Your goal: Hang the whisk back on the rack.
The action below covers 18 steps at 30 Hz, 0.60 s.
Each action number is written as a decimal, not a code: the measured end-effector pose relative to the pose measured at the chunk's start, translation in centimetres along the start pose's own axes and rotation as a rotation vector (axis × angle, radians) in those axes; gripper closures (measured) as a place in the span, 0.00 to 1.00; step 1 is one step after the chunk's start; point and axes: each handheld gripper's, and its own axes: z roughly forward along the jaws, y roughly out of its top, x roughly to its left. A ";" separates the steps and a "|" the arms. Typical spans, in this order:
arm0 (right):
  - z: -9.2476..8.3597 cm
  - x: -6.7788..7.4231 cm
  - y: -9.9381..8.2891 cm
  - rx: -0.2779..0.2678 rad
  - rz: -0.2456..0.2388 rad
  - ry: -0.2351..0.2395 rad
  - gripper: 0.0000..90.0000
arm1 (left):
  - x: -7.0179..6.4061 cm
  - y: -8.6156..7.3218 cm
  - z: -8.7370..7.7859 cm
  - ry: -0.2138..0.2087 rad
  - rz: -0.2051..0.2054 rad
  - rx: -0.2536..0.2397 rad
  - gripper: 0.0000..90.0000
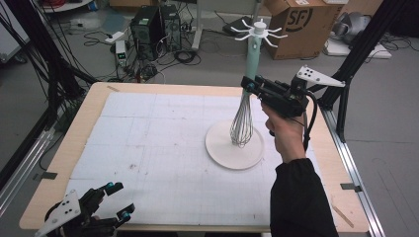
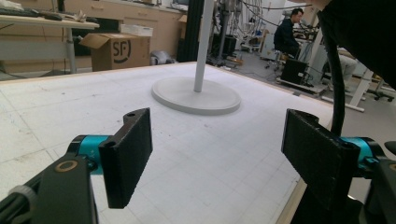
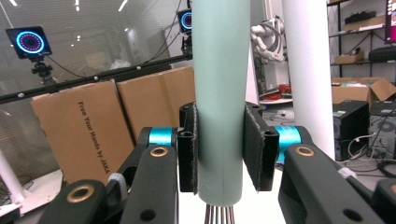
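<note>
Left gripper (image 1: 114, 202) nearest, parked at table's near left corner, jaws wide, nothing between — idle. Right gripper (image 3: 219, 151) clamps pale green cylindrical handle of wire whisk (image 1: 243, 116), held upright just beside white hook-topped stand (image 1: 234, 145) — likely for hanging. White stand pole (image 3: 306, 70) close beside handle; hooks could snag.

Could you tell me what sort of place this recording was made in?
Most likely a robotics lab or workshop: computer towers with tangled cables on the floor, cardboard boxes, and a gridded test table where tongs grip a whisk.
</note>
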 end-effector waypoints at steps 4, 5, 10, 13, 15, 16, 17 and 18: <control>0.1 0.4 -0.1 0.009 -0.064 -0.039 0.76 | 0.0 0.0 0.0 0.000 0.000 -0.004 0.28; 0.1 0.6 -0.2 0.008 -0.091 -0.058 0.76 | 0.0 0.0 0.0 -0.002 0.000 -0.003 0.28; -0.2 0.8 -0.6 -0.004 -0.106 -0.111 0.50 | -0.1 0.1 -0.1 0.001 0.002 -0.006 0.28; -0.4 1.0 -0.7 0.012 -0.117 -0.137 0.40 | 0.0 0.2 -0.4 0.012 -0.004 -0.016 0.28; -0.8 1.3 -0.9 0.008 -0.125 -0.139 0.35 | 0.2 0.2 -0.5 0.018 -0.006 -0.020 0.28; -1.0 1.4 -1.1 0.001 -0.132 -0.144 0.32 | 0.2 0.2 -0.6 0.019 -0.010 -0.021 0.28; -1.0 1.4 -1.1 0.001 -0.132 -0.144 0.32 | 0.3 0.2 -0.6 0.021 -0.012 -0.022 0.28; -1.2 1.6 -1.2 0.006 -0.131 -0.150 0.30 | 0.3 0.2 -0.6 0.022 -0.012 -0.022 0.28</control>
